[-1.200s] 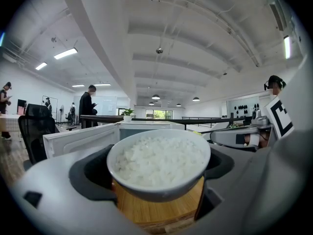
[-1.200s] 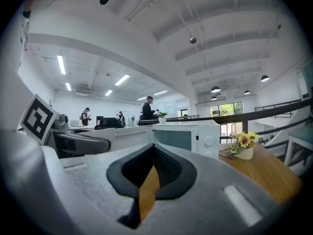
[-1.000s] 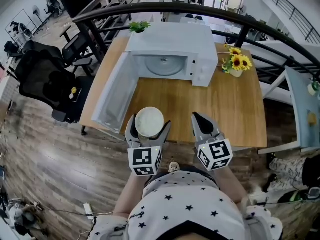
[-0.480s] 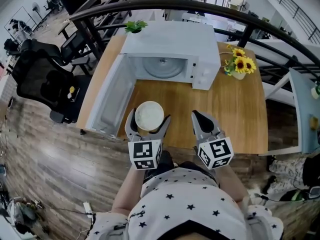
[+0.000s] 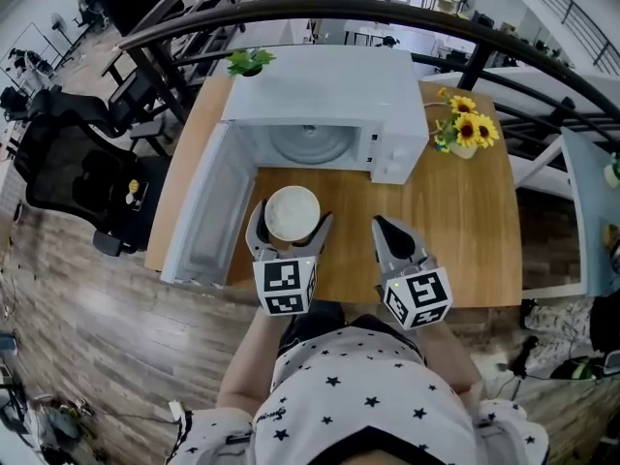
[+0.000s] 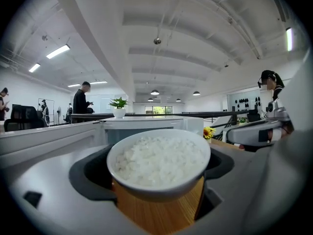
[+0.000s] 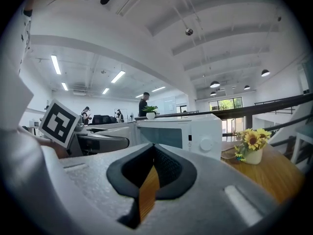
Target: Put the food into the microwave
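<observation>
A white bowl of rice (image 5: 292, 211) hangs over the front part of the wooden table (image 5: 455, 221), and my left gripper (image 5: 292, 215) is shut on it from both sides. The white microwave (image 5: 325, 85) stands at the table's back with its door (image 5: 203, 211) swung open to the left; its glass turntable (image 5: 308, 143) shows inside and the bowl is just in front of the opening. In the left gripper view the bowl of rice (image 6: 159, 163) fills the space between the jaws, with the microwave (image 6: 146, 129) behind. My right gripper (image 5: 381, 224) is shut and holds nothing, right of the bowl.
A vase of sunflowers (image 5: 463, 132) stands right of the microwave and a small potted plant (image 5: 249, 61) sits at its back left corner. A black railing (image 5: 387, 13) curves behind the table. Office chairs (image 5: 77, 163) stand on the floor to the left.
Both grippers have moved forward over the table. The bowl of rice has gone from the table's front edge to just in front of the open microwave.
</observation>
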`<state>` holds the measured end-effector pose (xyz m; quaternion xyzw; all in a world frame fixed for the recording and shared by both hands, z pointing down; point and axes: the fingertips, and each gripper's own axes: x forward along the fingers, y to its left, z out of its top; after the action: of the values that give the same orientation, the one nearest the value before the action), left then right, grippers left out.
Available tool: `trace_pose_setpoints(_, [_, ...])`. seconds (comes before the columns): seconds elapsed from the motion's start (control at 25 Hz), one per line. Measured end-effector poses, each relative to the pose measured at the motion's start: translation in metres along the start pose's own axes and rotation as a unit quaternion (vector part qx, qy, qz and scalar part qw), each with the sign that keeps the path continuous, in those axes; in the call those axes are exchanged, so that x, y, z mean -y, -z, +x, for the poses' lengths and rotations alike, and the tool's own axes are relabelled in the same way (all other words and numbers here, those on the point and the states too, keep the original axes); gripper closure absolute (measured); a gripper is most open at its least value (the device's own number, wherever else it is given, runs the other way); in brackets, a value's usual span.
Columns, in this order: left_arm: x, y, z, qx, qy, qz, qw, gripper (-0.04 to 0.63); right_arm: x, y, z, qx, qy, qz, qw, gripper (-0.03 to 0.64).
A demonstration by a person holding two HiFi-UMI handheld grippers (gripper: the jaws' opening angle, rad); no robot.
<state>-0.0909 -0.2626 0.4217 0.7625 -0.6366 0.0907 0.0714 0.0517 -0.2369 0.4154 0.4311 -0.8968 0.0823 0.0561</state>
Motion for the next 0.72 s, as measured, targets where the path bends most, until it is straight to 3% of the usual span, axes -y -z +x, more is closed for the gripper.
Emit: trace_pose_setpoints(0.72, [-0.033, 0.018, 0.108, -0.038, 0.016, -0.009, 0.9991, 0.087, 0.032, 0.015, 0.068, -0.047, 0.010, 0.006, 0.999, 0.612])
